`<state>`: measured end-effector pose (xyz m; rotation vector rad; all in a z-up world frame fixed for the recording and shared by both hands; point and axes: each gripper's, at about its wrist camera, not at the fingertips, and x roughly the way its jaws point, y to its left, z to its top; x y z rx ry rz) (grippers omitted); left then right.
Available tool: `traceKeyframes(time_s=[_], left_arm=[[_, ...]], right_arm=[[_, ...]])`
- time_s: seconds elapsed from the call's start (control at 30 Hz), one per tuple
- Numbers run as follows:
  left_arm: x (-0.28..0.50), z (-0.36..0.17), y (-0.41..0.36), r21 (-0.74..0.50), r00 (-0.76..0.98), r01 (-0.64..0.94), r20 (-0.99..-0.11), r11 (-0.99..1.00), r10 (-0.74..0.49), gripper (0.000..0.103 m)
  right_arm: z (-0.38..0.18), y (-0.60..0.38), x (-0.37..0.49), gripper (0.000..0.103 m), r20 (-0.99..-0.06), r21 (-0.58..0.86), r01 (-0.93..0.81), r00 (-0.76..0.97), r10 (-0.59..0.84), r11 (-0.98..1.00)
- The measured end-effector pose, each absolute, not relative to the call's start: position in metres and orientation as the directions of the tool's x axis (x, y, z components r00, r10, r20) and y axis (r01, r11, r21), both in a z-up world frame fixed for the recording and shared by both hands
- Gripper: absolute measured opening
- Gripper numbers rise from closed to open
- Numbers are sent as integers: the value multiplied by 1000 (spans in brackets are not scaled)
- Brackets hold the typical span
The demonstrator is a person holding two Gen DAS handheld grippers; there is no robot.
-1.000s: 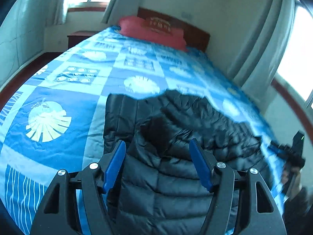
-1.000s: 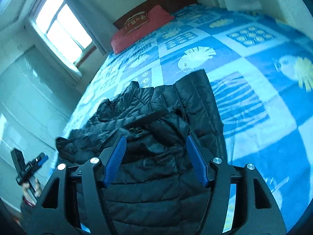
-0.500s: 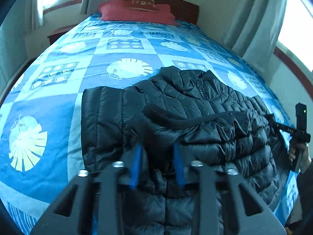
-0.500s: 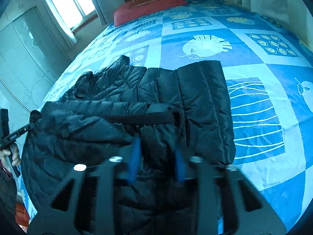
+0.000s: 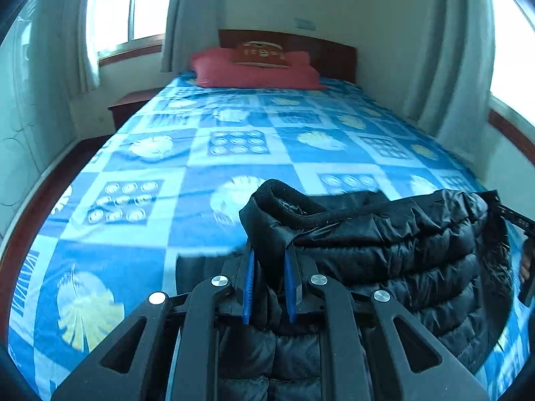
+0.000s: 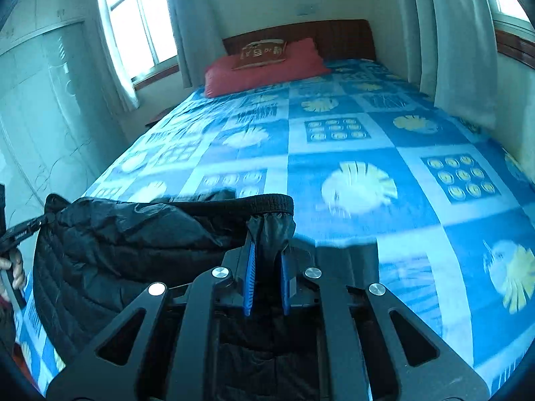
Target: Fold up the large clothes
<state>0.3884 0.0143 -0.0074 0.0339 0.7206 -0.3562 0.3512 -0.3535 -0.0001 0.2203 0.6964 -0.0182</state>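
Note:
A black quilted puffer jacket point(image 5: 394, 254) lies at the near end of a bed. My left gripper point(image 5: 269, 260) is shut on the jacket's left corner by its ribbed hem, and holds it lifted. My right gripper point(image 6: 267, 257) is shut on the jacket's point(image 6: 133, 244) other corner below the ribbed hem band point(image 6: 267, 202). The hem is stretched between the two grippers, raised above the bed. Each gripper shows at the edge of the other's view.
The bed has a blue patterned cover point(image 5: 234, 140) point(image 6: 334, 127), with red pillows point(image 5: 254, 70) and a wooden headboard point(image 6: 334, 36) at the far end. A nightstand point(image 5: 130, 103) stands at the far left. Curtains and windows flank the bed.
Both grippers have shut on the jacket's hem and lifted it. The views have tilted up from looking down on the flat jacket to looking along the bed.

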Motion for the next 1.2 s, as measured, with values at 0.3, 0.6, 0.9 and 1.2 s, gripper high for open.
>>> traceKeyframes(time_s=[0.3, 0.6, 0.9, 1.2], left_arm=[[455, -80, -6, 5, 654, 237, -740, 972, -156, 16], [463, -106, 2, -30, 624, 203, -767, 979, -153, 25], [428, -48, 52, -146, 678, 99, -714, 984, -175, 56], [403, -45, -79, -187, 604, 325, -714, 927, -355, 56]], right_arm=[[-90, -364, 429, 12, -773, 148, 176, 634, 3, 973], [-115, -374, 436, 21, -801, 193, 214, 599, 28, 958], [-69, -374, 402, 52, -761, 243, 275, 649, 7, 930], [-54, -247, 429, 46, -737, 272, 28, 649, 190, 962]])
